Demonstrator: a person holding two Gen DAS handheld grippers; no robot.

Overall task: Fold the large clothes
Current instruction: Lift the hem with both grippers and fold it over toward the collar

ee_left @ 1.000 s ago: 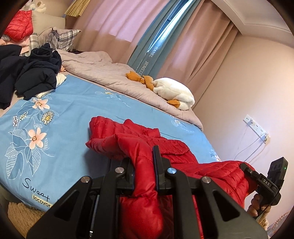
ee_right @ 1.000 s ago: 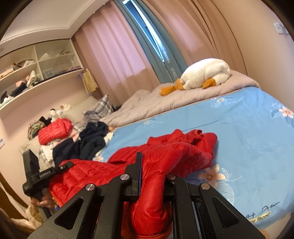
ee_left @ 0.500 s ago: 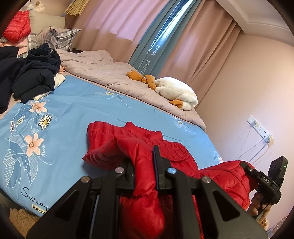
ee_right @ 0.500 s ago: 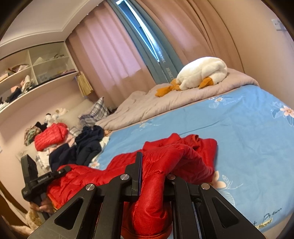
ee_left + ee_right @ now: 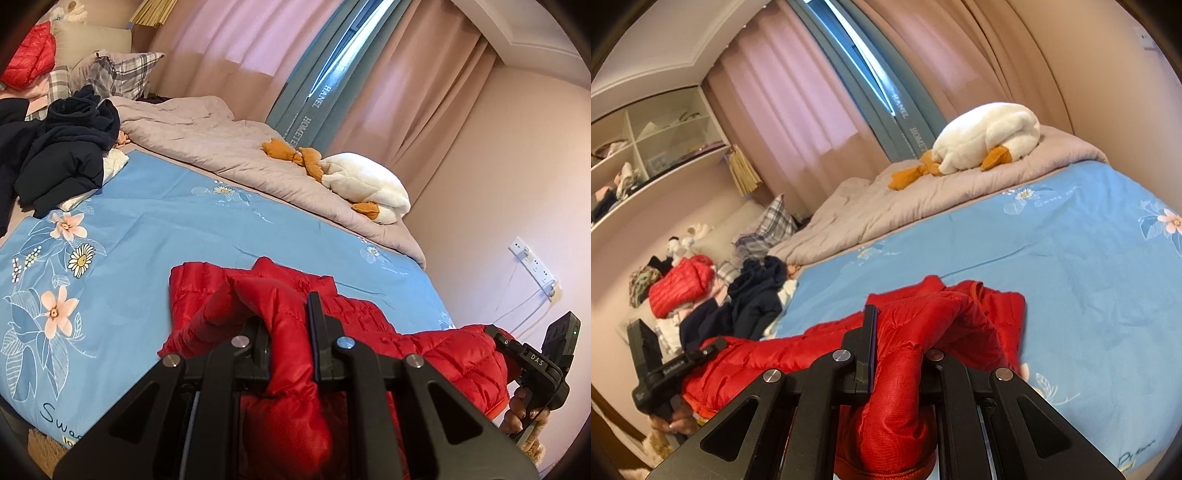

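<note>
A: Item one, your left gripper (image 5: 288, 328): fingers closed to a narrow gap, a thick roll of the red down jacket (image 5: 369, 325) pinched between them.

B: Item two, your right gripper (image 5: 899, 343)?

A: Same entry. Closed on another bunch of that jacket, cloth bulging out below the fingers. Both grips sit at the near hem or side; I cannot tell which part exactly.

B: Location of the jacket?

A: On the blue floral bedsheet (image 5: 147, 229), near edge of the bed, its far part lying crumpled on the sheet, the span between your two grippers lifted.

B: Other stock?

A: Dark clothes pile (image 5: 753, 295), grey quilt (image 5: 221, 147), plush goose (image 5: 990, 136), all well apart from the jacket.

B: Step in hand?

A: By my reading, you are spreading or positioning the garment ahead of a fold. The next move likely calls for both grips level and taut, carrying the held edge forward over the far part, releasing together.
</note>
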